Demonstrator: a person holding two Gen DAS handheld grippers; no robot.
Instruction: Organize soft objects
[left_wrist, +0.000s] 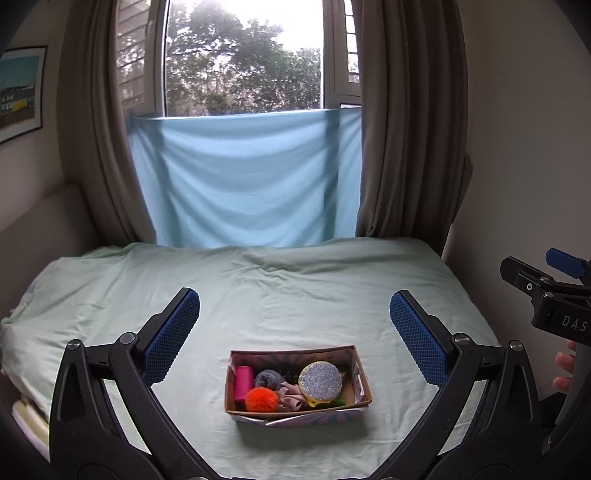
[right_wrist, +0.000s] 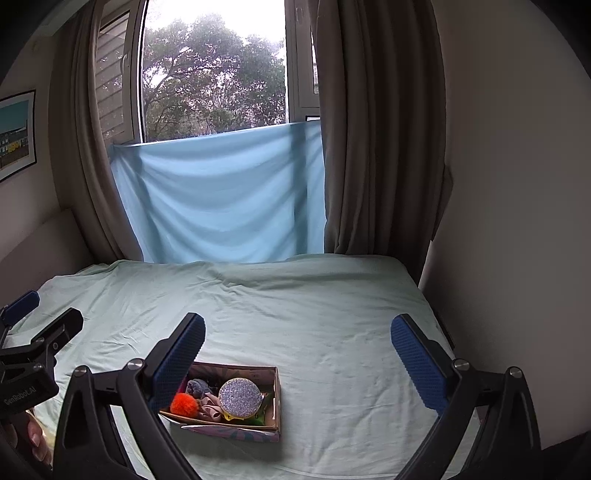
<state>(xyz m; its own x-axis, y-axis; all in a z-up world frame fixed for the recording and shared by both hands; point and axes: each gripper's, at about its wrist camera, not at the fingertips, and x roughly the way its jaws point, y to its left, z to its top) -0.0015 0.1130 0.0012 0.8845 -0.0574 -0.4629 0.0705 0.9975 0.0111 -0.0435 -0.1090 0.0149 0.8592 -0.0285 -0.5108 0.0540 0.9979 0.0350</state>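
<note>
1. The left tool (left_wrist: 294, 334) hangs above the bed (left_wrist: 295, 288), its blue pads (left_wrist: 171, 334) spread wide and gripping nothing.
2. The right tool (right_wrist: 297, 360) is likewise spread wide and empty over the pale green sheet.
3. A cardboard box (left_wrist: 364, 384) sits on the near middle of the bed, between the left tool's pads in the left wrist view.
4. Inside it lie a pink roll (left_wrist: 243, 382), an orange pom-pom (left_wrist: 261, 399), a grey fluffy piece (left_wrist: 269, 378), a beige cloth (left_wrist: 290, 397) and a glittery round pouch (left_wrist: 320, 380), packed touching one another.
5. A blue cloth (left_wrist: 243, 181) hangs across the far window.
</note>
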